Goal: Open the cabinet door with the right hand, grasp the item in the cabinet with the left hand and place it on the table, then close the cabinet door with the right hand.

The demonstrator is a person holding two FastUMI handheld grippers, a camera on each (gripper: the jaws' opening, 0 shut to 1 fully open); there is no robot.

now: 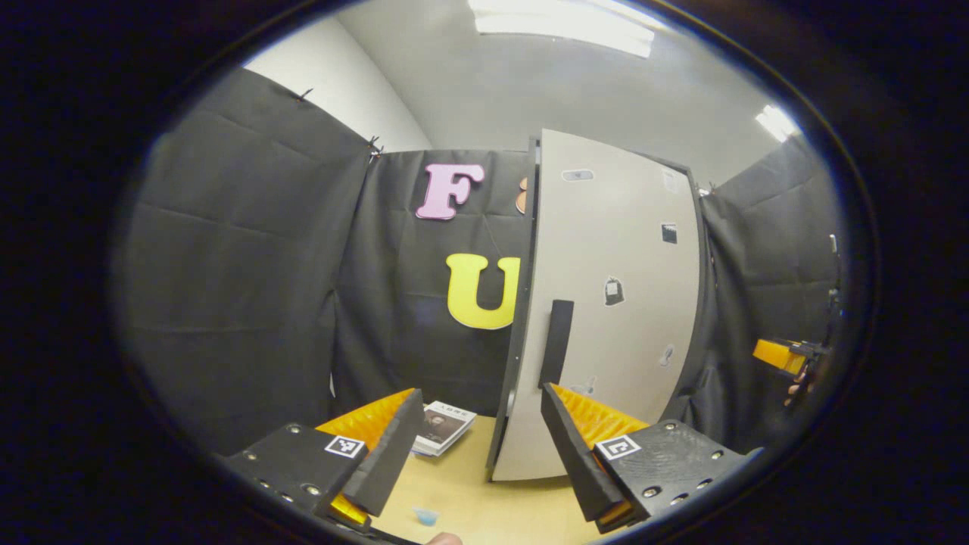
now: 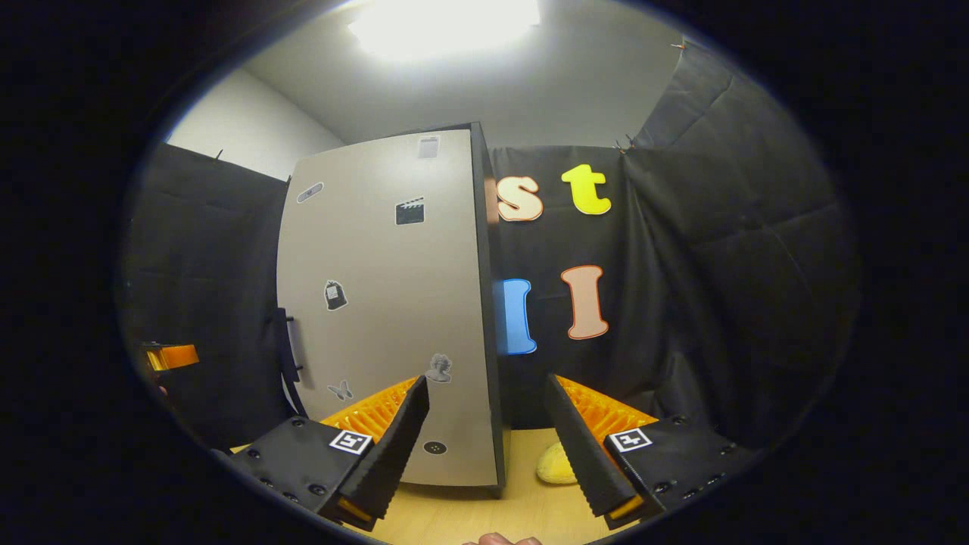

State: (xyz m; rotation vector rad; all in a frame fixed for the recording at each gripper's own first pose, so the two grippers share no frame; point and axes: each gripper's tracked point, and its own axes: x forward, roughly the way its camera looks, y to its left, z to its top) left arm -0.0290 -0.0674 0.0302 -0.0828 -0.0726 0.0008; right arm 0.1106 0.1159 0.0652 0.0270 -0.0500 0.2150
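Cabinet [image 2: 386, 303] door shut (contents hidden), both jaws apart

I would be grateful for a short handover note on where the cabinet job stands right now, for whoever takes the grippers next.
Left gripper: open, holding nothing, facing the cabinet door near its dark handle.
Right gripper: open, holding nothing, facing the door's other edge.
Cabinet stands on the table; the door looks shut, so the item inside is hidden.
Also on the table: a booklet left of the cabinet, a yellow object to its right, and a small blue thing near the left gripper.
Done: nothing, as far as I can tell.
Left: open door with right, take item out with left, set it on table, close door.
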